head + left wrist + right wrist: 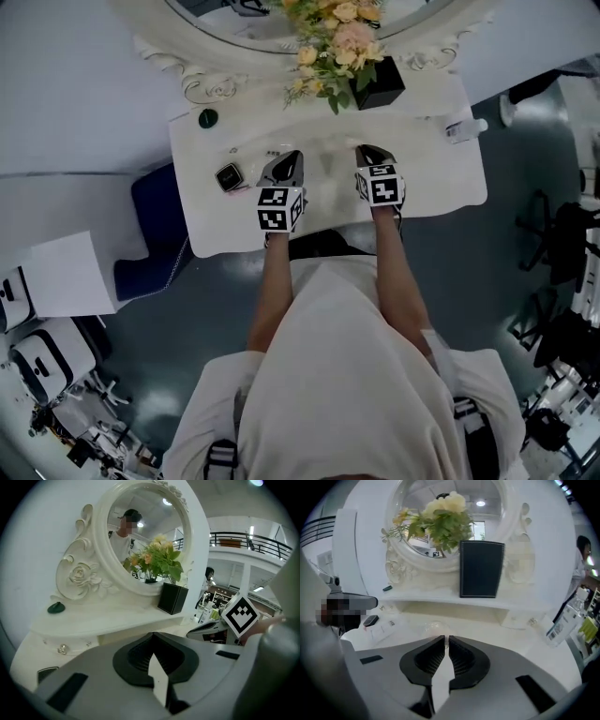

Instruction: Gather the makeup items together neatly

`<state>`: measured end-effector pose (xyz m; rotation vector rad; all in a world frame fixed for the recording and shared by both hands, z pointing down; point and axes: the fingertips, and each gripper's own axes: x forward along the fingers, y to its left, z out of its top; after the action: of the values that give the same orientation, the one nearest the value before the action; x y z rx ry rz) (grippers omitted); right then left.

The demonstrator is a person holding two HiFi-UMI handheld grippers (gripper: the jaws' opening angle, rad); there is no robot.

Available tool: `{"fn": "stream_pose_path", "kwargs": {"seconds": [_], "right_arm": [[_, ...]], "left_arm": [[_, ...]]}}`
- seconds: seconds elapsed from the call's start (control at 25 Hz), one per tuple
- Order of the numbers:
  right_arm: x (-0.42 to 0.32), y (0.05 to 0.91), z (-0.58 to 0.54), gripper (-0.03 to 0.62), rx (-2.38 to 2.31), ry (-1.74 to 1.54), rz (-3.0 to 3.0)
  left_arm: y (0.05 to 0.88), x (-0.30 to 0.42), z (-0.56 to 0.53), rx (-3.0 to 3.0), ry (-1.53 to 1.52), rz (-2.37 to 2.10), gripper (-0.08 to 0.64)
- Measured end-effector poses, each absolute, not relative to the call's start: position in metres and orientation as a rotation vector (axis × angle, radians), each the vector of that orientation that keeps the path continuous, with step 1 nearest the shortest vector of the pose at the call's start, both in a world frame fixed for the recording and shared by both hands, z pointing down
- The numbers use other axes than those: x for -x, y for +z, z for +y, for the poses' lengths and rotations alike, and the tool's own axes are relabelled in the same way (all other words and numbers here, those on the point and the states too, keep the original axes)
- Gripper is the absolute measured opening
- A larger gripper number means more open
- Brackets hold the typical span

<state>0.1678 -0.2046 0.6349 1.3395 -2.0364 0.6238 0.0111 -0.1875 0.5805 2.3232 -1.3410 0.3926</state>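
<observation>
Head view: left gripper (pixel 285 157), right gripper (pixel 368 151) side by side over white surface (pixel 441 187), jaws closed, empty. Black compact (pixel 228 176) flat beside left gripper, skewed. White tube (pixel 466 128) at right edge, long axis left-right.

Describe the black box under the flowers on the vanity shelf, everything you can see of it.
The black box is a plain, matte, flat-sided planter, taller than it is wide. It stands upright on the raised white shelf of the vanity, in front of the round mirror. Cream, pink and yellow flowers with green leaves rise from its top and lean to one side. Nothing on the shelf beside it touches it. Whether its back meets the mirror frame cannot be told.
</observation>
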Motion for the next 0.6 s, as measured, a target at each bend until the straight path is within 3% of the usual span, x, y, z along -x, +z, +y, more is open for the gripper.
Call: {"fn": "stream_pose_path", "kwargs": {"seconds": [0.24, 0.6], "right_arm": [[-0.229, 0.648, -0.191, 0.06, -1.473, 0.664, -1.94], [-0.25, 0.665, -0.186, 0.06, -1.522, 0.663, -1.867]], "left_arm": [[0.591, -0.051, -0.186, -2.363, 0.434, -1.25, 0.014], [0.604, -0.069, -0.187, -2.364, 0.471, -1.218, 0.014]]}}
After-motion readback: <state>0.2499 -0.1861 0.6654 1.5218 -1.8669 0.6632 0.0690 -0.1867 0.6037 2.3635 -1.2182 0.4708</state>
